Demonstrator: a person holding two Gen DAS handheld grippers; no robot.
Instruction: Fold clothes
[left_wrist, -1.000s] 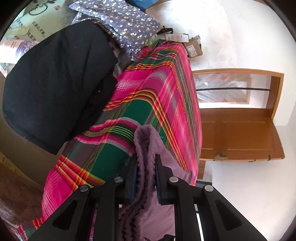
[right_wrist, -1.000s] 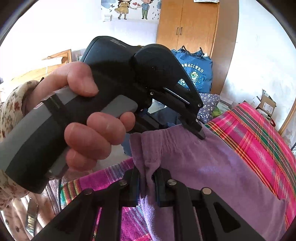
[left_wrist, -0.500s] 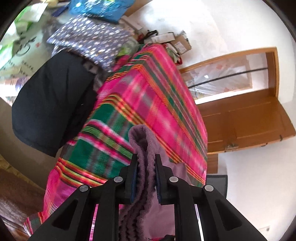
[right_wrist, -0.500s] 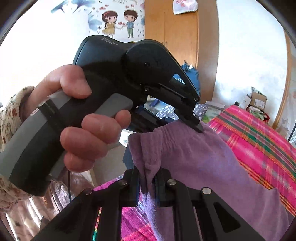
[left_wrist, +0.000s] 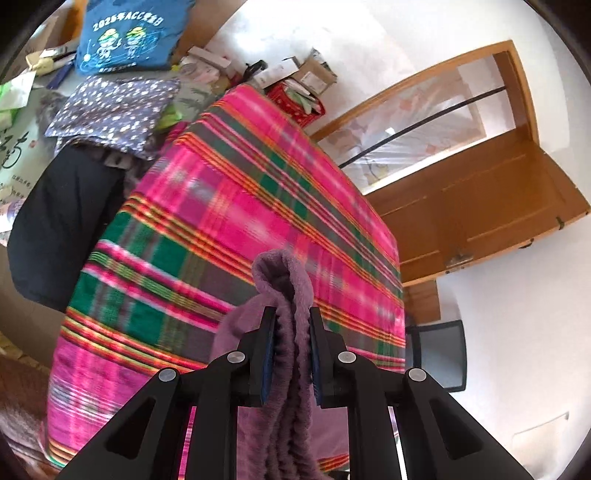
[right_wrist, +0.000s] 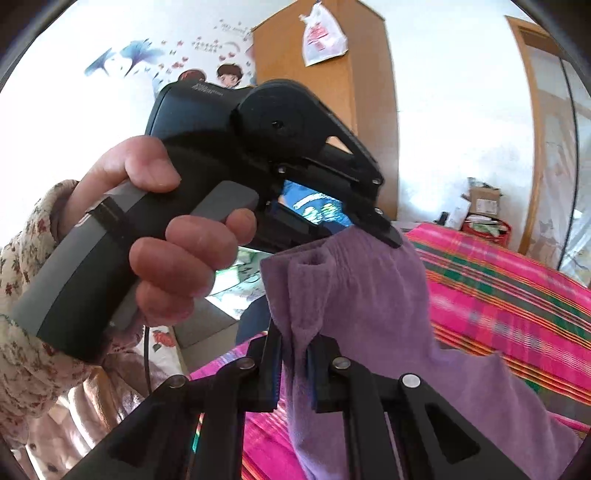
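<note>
My left gripper (left_wrist: 291, 341) and right gripper (right_wrist: 293, 360) each clamp one end of the purple cloth's (right_wrist: 369, 295) top edge, so it hangs between them above the bed (left_wrist: 229, 206).

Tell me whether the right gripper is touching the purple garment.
Touching. The right wrist view shows the right gripper with both pads pressed on a bunched edge of the purple garment; no gap shows on either side.
</note>
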